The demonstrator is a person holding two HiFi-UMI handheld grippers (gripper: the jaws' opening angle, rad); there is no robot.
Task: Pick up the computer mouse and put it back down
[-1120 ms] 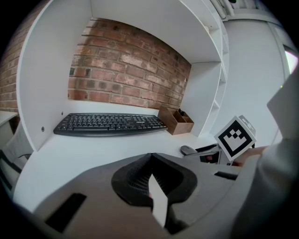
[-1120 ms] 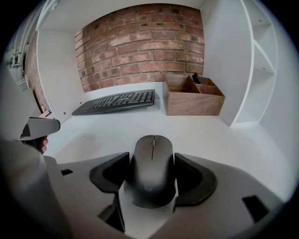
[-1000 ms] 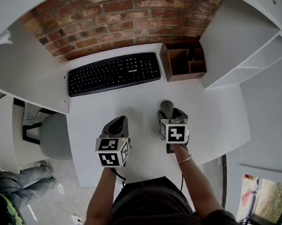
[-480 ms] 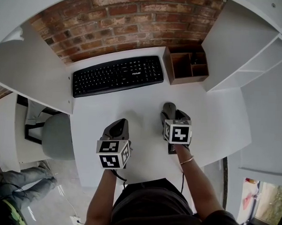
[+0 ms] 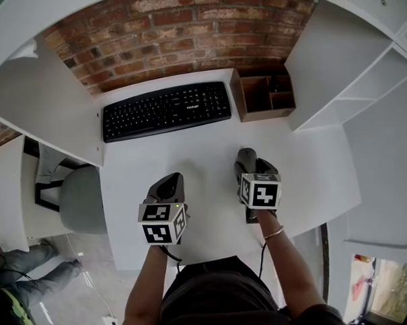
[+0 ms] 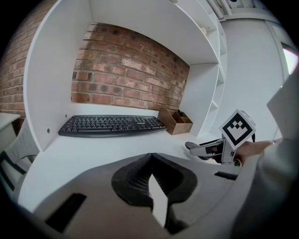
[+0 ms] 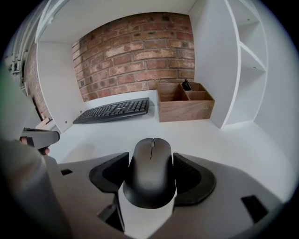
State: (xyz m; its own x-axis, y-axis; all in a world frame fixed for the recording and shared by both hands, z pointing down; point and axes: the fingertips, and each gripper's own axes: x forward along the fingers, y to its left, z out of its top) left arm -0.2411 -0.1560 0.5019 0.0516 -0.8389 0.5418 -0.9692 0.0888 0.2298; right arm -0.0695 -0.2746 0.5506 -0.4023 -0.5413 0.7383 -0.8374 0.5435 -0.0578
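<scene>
A black computer mouse (image 7: 150, 172) sits between the jaws of my right gripper (image 7: 150, 183), and both jaws press its sides. In the head view the mouse (image 5: 246, 155) pokes out ahead of the right gripper (image 5: 249, 170) over the white desk (image 5: 204, 142); I cannot tell whether it rests on the desk or hangs just above it. My left gripper (image 5: 169, 186) hovers to the left, shut with nothing in it. Its jaws meet in the left gripper view (image 6: 150, 179).
A black keyboard (image 5: 167, 110) lies at the back of the desk. A wooden organiser (image 5: 264, 92) stands at the back right beside white shelving (image 5: 355, 71). A brick wall is behind. A grey chair (image 5: 80, 200) is off the desk's left edge.
The right gripper with the mouse has shifted slightly to the right. The left gripper has hardly moved.
</scene>
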